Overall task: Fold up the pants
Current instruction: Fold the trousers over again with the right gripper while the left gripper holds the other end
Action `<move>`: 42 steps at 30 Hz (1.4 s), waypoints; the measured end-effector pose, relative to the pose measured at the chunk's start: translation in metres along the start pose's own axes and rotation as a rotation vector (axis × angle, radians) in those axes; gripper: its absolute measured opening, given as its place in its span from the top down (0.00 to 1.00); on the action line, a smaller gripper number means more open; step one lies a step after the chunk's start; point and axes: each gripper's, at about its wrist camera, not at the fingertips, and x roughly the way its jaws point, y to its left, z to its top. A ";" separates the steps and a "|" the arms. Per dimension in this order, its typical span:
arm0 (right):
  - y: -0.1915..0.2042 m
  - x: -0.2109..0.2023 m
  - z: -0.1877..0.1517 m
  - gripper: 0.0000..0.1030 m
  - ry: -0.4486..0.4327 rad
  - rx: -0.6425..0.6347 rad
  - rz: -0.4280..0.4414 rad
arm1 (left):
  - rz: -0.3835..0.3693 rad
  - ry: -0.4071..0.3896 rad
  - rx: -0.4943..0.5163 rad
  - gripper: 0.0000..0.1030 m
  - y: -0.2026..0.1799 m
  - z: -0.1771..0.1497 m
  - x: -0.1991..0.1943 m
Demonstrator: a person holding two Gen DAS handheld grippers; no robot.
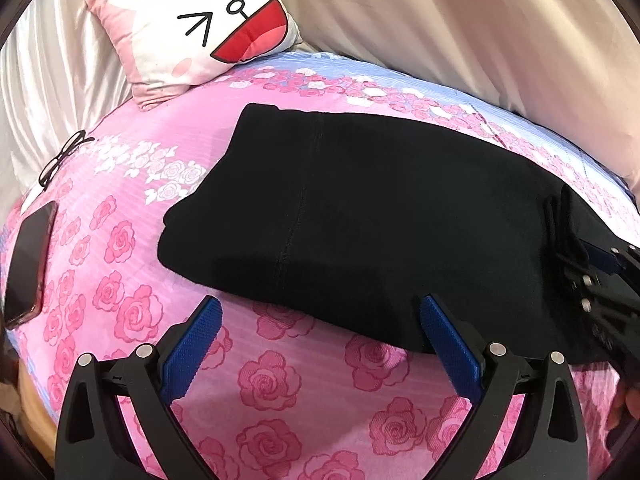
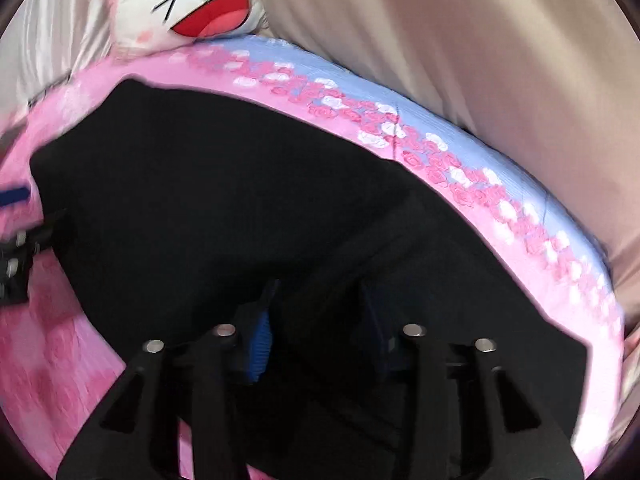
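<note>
Two grippers are working the black pants (image 1: 360,208) lying below the cat pillow (image 1: 192,28): right gripper (image 2: 316,316) is pinching a bunched edge, left gripper (image 1: 320,320) is gaping empty beside the hem. Probably mid-fold; next, left needs to grab cloth.

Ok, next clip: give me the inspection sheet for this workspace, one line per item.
Surface: bed with pink rose-print bedsheet, blue band along the far edge.
Job's things: black pants lying partly folded on the sheet, a bunched edge at the right end.
Clutter: cartoon cat pillow at the far corner; glasses and a dark phone on the sheet's left side.
Grippers: left tool open, at the pants' near edge, nothing gripped; right tool over the pants' right end, jaws narrowed around dark fabric, blurred, grip unclear.
Cables: nothing seen.
Surroundings: pale satin drapery behind the bed.
</note>
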 end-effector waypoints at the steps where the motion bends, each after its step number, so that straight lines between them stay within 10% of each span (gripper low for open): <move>1: 0.001 -0.001 0.003 0.75 -0.003 0.001 -0.004 | 0.000 0.000 -0.005 0.05 0.002 0.000 -0.001; 7: 0.007 -0.001 0.012 0.75 -0.031 -0.003 0.012 | -0.009 0.014 -0.123 0.05 0.029 0.008 0.013; 12: -0.028 -0.044 0.006 0.25 -0.154 0.185 0.147 | -0.067 0.014 -0.210 0.05 0.045 0.028 0.028; 22: -0.128 -0.091 -0.064 0.16 -0.107 0.367 -0.138 | -0.049 -0.021 -0.324 0.06 0.034 0.060 0.051; 24: -0.148 -0.096 -0.085 0.16 -0.081 0.426 -0.177 | -0.068 -0.026 -0.329 0.38 0.028 0.065 0.052; 26: -0.167 -0.101 -0.105 0.16 -0.063 0.480 -0.202 | -0.069 -0.018 -0.311 0.79 0.023 0.071 0.053; 27: -0.174 -0.103 -0.115 0.16 -0.056 0.503 -0.212 | -0.065 -0.010 -0.292 0.83 0.018 0.075 0.053; 35: -0.238 -0.130 -0.187 0.16 -0.048 0.676 -0.271 | -0.058 -0.218 -0.058 0.84 -0.078 0.105 -0.031; 42: -0.286 -0.157 -0.238 0.16 -0.080 0.792 -0.307 | -0.288 -0.232 0.231 0.83 -0.235 0.085 -0.089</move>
